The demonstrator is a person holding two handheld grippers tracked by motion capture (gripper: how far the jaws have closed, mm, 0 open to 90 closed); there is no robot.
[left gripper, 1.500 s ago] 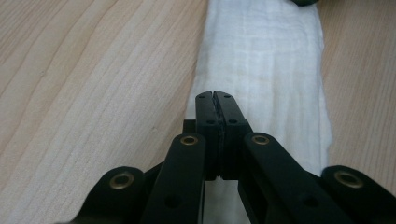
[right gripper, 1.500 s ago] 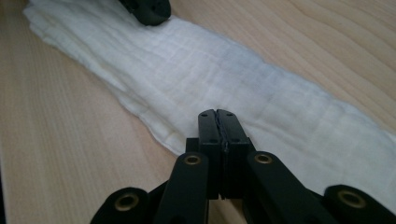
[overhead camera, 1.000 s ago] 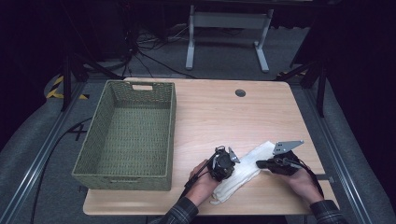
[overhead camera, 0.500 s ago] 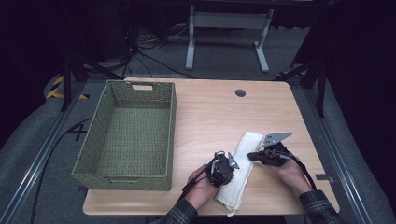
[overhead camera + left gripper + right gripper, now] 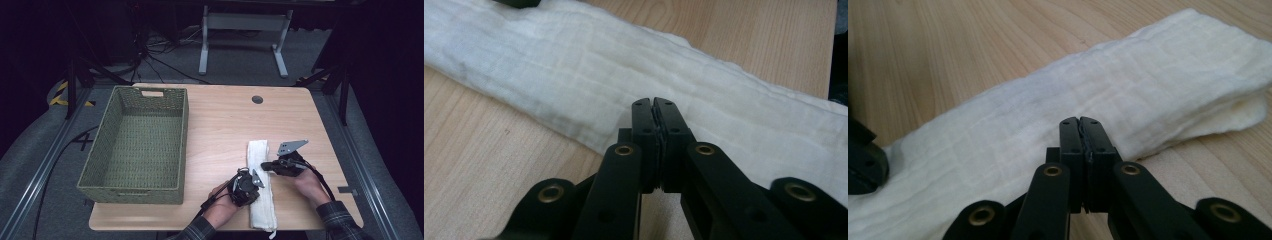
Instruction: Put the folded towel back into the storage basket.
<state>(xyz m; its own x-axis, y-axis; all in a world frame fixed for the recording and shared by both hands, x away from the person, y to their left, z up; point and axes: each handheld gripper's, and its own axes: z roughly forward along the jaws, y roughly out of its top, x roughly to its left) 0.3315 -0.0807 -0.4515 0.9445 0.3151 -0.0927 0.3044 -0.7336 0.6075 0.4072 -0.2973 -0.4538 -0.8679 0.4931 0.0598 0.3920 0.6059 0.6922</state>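
Folded white cloth [image 5: 261, 185] lies lengthwise near table [image 5: 225, 125] front edge, right of centre. Left hand-held gripper [image 5: 256, 179] and right hand-held gripper [image 5: 265, 165]: jaws closed, empty, at cloth's edges. Advice: open wide, pinch all layers before lifting.

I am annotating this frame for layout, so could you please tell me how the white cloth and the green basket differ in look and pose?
The white cloth is soft and lies flat as a long, narrow folded strip; the green basket is a stiff woven box with upright walls. The cloth lies near the table's front edge between the left gripper and the right gripper, while the basket stands apart at the left. Both rest on the wooden table.
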